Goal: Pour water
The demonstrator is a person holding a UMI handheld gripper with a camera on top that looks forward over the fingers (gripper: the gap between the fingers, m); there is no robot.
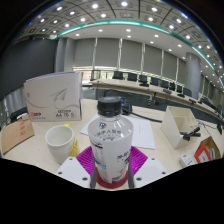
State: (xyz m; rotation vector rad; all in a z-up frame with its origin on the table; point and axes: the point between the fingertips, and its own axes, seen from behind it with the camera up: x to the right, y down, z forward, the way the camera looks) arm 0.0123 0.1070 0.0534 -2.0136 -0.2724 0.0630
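Water bottle, clear plastic, sits low centre, clamped between the gripper's pink pads. White paper cup stands just left. Tipping too fast could overshoot or topple the light cup.

Bottle base: hidden between the finger pads.
Box lettering: too small to read.
Orange item near fingers: cut off, unidentifiable.

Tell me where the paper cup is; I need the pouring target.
In the gripper view, the paper cup stands on the table, left of the water bottle held between the gripper fingers.
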